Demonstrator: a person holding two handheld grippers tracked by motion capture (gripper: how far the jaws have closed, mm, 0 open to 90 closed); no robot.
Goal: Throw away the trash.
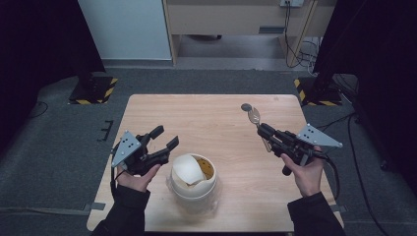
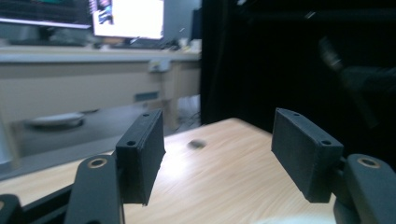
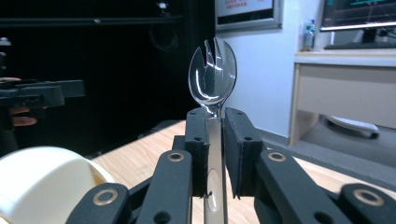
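Overhead camera faces table (image 1: 231, 123) (tongs' cameras close).

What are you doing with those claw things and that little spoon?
A person holds a gripper in each hand over a wooden table. The right gripper is shut on a clear plastic spork, pinching its handle so the head sticks out past the jaws. The left gripper is open with nothing between its jaws. Between the hands, near the table's front edge, stands a cream tub with its lid peeled partly open.
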